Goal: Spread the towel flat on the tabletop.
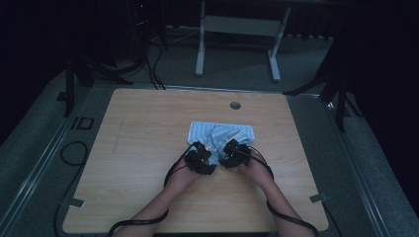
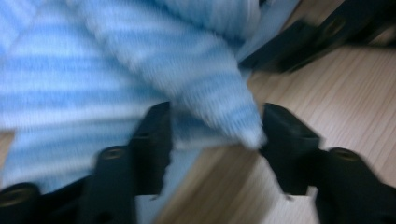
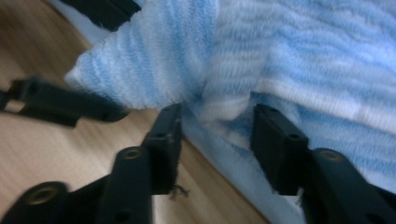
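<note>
While the blue-striped towel (image 1: 221, 134) lies rumpled mid-tabletop (image 1: 138, 148), both claws sit at its near edge: left claw (image 2: 215, 128) half apart around a corner, right claw (image 3: 217, 123) half apart around a fold. Next, I judge: pinch firmly, then lift.

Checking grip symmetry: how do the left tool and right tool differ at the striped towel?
The left tool has a pointed towel corner between its jaws, with bare wood beneath; the right tool straddles a bunched fold at the towel's edge. From above, the left tool sits at the blue-and-white striped towel's near left part, the right tool nearer its middle. Shared: both have cloth between partly open jaws.
</note>
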`<state>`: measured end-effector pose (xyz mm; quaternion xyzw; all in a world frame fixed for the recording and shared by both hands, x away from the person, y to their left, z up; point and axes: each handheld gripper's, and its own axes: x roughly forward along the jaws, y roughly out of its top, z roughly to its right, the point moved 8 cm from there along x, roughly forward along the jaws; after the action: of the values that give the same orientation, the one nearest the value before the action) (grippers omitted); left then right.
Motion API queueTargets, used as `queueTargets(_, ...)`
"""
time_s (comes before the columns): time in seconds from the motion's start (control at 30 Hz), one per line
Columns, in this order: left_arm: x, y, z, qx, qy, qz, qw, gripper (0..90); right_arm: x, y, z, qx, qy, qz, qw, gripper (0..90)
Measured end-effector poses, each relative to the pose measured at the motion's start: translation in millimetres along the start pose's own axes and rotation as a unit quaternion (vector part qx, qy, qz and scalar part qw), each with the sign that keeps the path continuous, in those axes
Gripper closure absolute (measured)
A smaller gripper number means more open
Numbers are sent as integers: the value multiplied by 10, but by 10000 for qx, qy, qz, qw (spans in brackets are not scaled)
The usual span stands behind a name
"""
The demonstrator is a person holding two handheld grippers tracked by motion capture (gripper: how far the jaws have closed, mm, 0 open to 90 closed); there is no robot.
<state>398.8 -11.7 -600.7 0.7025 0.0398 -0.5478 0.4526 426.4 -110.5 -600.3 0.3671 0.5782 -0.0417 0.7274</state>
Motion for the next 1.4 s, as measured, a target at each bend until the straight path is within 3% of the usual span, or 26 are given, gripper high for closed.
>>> queueTargets(0.1, -10, 31, -26, 47, -12, -13, 10000, 762, -11, 27, 11, 53, -1, 39, 10000, 740)
queueTargets(0.13, -10, 31, -26, 47, -12, -13, 10000, 833, -11, 27, 11, 53, -1, 39, 10000, 740)
queueTargets(0.17, -58, 38, -25, 119, 8, -13, 9999, 853, -58, 15, 18, 15, -39, 32, 10000, 878)
queueTargets(0.33, -224, 3, 9, 278, -20, 62, 9996, 859, -177, -50, -15, -117, 20, 96, 9999, 893)
queueTargets(0.43, -360, -56, 52, 360, -92, 76, 9993, 860, -334, -128, -60, -172, 64, 242, 9995, 894)
queueTargets(0.47, -472, -109, 91, 419, -199, 84, 9989, 859, -451, -190, -94, -202, 71, 332, 9992, 895)
queueTargets(0.53, -546, -136, 116, 445, -264, 120, 9986, 859, -498, -216, -108, -222, 66, 357, 9991, 895)
queueTargets(0.6, -664, -169, 132, 534, -274, 133, 9981, 859, -711, -303, -160, -253, 98, 509, 9983, 895)
queueTargets(0.7, -852, -173, 78, 518, -172, 250, 9982, 859, -864, -330, -159, -258, 43, 635, 9976, 895)
queueTargets(0.77, -963, -162, -23, 428, -76, 327, 9985, 859, -974, -335, -131, -237, -6, 735, 9970, 895)
queueTargets(0.8, -1018, -154, -101, 349, -6, 386, 9986, 859, -1091, -324, -48, -126, -56, 846, 9963, 895)
queueTargets(0.87, -1071, -156, -237, 181, -27, 392, 9991, 859, -1119, -321, -14, -85, -71, 859, 9962, 895)
queueTargets(0.9, -1081, -158, -275, 114, -13, 401, 9991, 859, -1158, -315, 59, -2, -148, 874, 9961, 895)
queueTargets(0.93, -1095, -170, -404, -75, -26, 407, 9991, 859, -1191, -307, 165, 53, -224, 862, 9960, 895)
queueTargets(1.03, -1090, -183, -523, -177, 116, 359, 9991, 859, -1209, -291, 282, 192, -220, 875, 9957, 895)
queueTargets(1.07, -1076, -188, -585, -175, 192, 307, 9992, 859, -1196, -282, 404, 353, -242, 833, 9956, 895)
queueTargets(1.13, -1064, -185, -623, -228, 246, 303, 9990, 859, -1196, -282, 404, 353, -242, 833, 9956, 895)
queueTargets(1.17, -997, -181, -739, -287, 364, 185, 9988, 859, -1185, -277, 448, 424, -246, 824, 9954, 895)
queueTargets(1.2, -913, -172, -831, -341, 409, 93, 9985, 858, -1074, -246, 642, 640, -258, 708, 9951, 895)
queueTargets(1.3, -820, -178, -908, -442, 404, -12, 9982, 857, -951, -213, 744, 799, -212, 569, 9950, 895)
queueTargets(1.4, -658, -204, -1006, -673, 347, -172, 9970, 837, -842, -194, 792, 833, -176, 411, 9955, 893)
